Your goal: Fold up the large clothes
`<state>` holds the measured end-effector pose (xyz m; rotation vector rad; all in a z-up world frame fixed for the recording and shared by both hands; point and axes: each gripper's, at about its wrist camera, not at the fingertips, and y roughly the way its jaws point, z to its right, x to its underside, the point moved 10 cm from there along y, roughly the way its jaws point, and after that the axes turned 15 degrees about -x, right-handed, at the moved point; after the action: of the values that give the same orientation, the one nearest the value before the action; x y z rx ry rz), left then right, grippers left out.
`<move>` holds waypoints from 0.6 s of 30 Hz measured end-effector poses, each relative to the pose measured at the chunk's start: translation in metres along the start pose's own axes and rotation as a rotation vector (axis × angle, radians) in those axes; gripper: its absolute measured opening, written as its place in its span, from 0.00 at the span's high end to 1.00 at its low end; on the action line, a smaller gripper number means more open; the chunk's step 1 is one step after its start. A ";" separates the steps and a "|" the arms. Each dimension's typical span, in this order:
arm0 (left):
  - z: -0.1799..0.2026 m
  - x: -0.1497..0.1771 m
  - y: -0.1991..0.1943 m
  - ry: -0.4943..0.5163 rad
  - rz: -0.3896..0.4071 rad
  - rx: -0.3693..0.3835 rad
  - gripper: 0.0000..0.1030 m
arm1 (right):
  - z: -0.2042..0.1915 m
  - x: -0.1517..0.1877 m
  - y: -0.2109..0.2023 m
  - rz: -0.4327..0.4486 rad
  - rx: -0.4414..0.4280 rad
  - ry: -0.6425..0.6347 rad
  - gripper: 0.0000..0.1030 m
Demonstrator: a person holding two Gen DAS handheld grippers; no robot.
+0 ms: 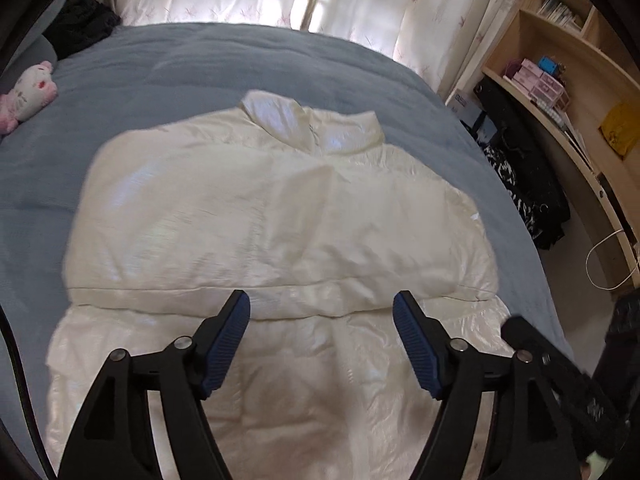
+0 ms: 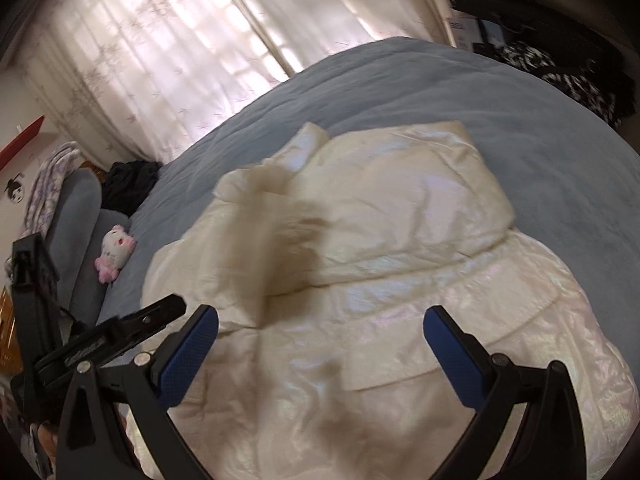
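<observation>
The blue-grey bed carries one cream puffer jacket lying flat in its middle, collar toward the curtains and both sleeves folded across the chest, so I judge the next fold is hem up toward collar: each gripper should take a bottom corner and lift evenly so the slippery shell doesn't slide. Two grippers hover over its lower half, the left gripper and the right gripper, both spread with nothing between them; one pink plush toy sits well apart near the pillow.
</observation>
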<state>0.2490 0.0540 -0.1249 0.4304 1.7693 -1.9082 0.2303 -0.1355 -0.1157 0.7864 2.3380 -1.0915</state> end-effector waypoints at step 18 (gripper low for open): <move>-0.087 -0.007 0.009 -0.143 0.006 -0.170 0.29 | 0.028 -0.024 0.108 -0.200 0.002 0.076 0.26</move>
<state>0.2506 0.1409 -0.1381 0.2325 1.8149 -1.7213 0.3228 -0.1078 -0.1763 0.6140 2.5231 -1.1647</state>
